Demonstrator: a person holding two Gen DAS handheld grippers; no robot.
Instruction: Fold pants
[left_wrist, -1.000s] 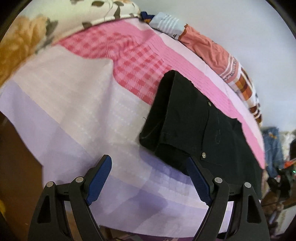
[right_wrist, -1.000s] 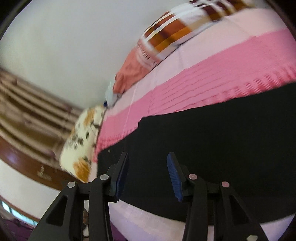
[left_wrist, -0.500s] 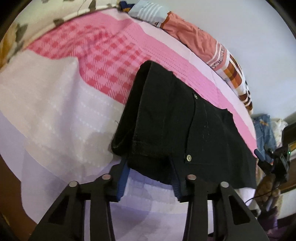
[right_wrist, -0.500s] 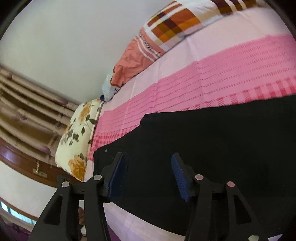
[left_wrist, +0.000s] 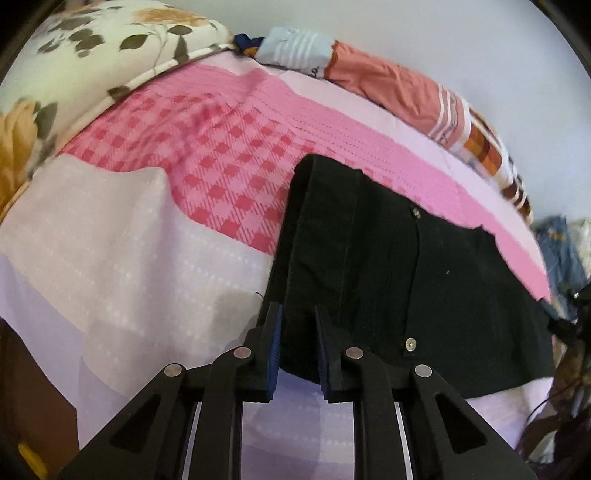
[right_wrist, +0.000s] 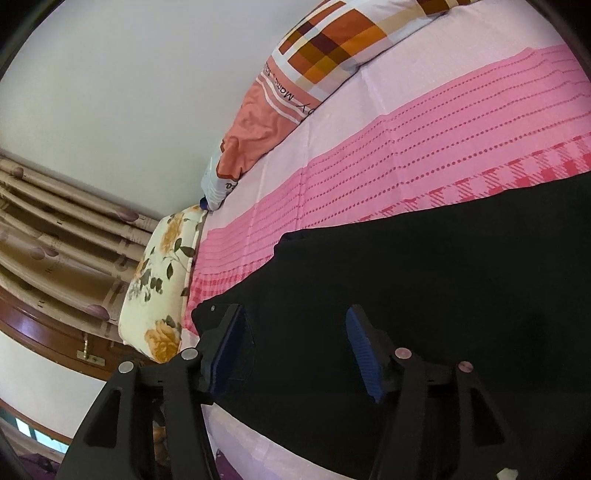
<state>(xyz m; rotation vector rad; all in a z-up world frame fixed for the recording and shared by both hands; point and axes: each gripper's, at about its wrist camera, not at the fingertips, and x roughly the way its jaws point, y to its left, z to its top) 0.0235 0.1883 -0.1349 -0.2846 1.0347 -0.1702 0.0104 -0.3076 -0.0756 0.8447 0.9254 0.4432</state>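
Note:
Black pants (left_wrist: 388, 273) lie flat on the pink and lilac bedsheet (left_wrist: 147, 240), waistband end toward me in the left wrist view. My left gripper (left_wrist: 297, 354) has its blue pads closed on the near corner of the waistband. In the right wrist view the pants (right_wrist: 424, 295) spread across the lower half. My right gripper (right_wrist: 295, 350) is open, its jaws wide apart and low over the black cloth, holding nothing.
A floral pillow (left_wrist: 74, 62) lies at the head of the bed, also in the right wrist view (right_wrist: 159, 288). An orange and checked pillow (right_wrist: 314, 74) lies along the white wall. Curtains (right_wrist: 55, 236) hang at left. Clothes are piled at far right (left_wrist: 561, 251).
My left gripper moved up to the waistband corner and closed on it. My right gripper opened wider and sank closer to the pants.

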